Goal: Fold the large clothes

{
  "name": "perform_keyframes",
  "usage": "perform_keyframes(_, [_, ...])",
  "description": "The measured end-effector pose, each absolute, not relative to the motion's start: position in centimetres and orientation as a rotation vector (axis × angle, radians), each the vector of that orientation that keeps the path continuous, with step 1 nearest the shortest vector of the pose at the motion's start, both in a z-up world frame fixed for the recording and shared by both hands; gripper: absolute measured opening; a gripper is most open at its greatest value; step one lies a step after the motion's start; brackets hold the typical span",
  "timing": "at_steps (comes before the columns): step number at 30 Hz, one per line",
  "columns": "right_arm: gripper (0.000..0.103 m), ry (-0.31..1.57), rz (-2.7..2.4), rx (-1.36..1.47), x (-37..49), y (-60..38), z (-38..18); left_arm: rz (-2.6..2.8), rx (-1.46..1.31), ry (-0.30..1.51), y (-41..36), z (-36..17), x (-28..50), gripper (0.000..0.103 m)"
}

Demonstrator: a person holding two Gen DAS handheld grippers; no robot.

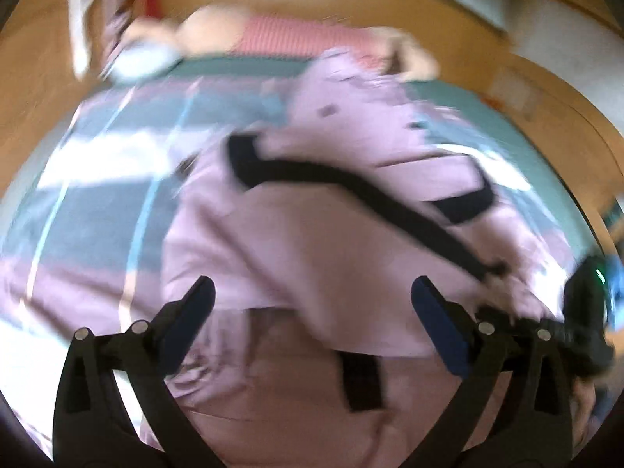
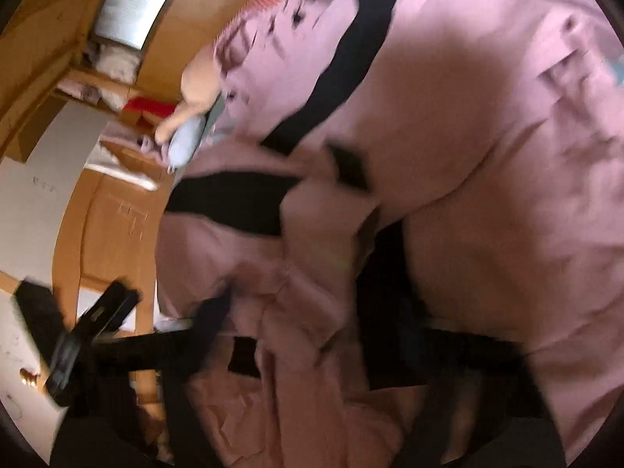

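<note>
We saw a large pink garment (image 1: 312,241) with black bands (image 1: 351,183) spread over a bed with a grey-and-white checked cover (image 1: 89,202), partly bunched, motion blur heavy in both views. Left gripper (image 1: 312,312) hovered over the cloth, jaws spread wide, nothing between them. Right gripper (image 2: 296,312) was buried in pink folds in its own view; jaws looked narrowed around bunched fabric, but we could not tell for sure whether they pinched it. We judged the garment soft, light, floppy, likely to sag and slide, so best taken at a hem edge or corner, not mid-panel. Long axis seemed to run from the near edge away toward the far side of the bed in the left view; which end was the collar was unclear. A doll-like toy (image 1: 202,35) lay at the far bed edge.
</note>
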State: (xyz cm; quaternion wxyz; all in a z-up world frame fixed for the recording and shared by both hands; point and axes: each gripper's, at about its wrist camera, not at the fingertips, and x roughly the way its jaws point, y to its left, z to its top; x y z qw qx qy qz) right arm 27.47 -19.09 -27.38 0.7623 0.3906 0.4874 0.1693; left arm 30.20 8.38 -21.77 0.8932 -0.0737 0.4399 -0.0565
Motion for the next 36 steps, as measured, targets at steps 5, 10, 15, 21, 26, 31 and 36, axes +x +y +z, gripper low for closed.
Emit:
perform_keyframes(5, [0.009,1.031,0.318,0.842,27.5,-19.2,-26.3,-0.105,-0.370,1.038,11.9,-24.8,32.4,0.101])
perform_keyframes(10, [0.006,0.809,0.108,0.723,27.9,-24.5,-20.5,-0.035,-0.295,0.986,12.4,-23.6,32.2,0.101])
perform_keyframes(15, [0.010,0.818,0.072,0.583,29.8,-25.8,-19.5,-0.079,-0.360,1.023,13.1,-24.4,32.3,0.101])
perform_keyframes(21, [0.084,0.794,0.015,0.584,26.9,-26.8,-21.2,-0.041,-0.247,1.054,11.1,-25.8,32.7,0.101])
perform_keyframes(26, [0.084,0.930,0.031,0.655,27.5,-26.6,-24.4,-0.011,-0.155,1.069,10.1,-26.3,32.4,0.101])
perform_keyframes(31, [0.026,1.001,0.081,0.600,28.6,-24.1,-25.5,0.005,-0.132,1.086,10.0,-26.8,32.5,0.101])
perform_keyframes(36, [0.015,0.938,0.039,0.494,29.2,-23.2,-23.8,-0.034,-0.172,1.127,10.1,-27.3,32.7,0.101])
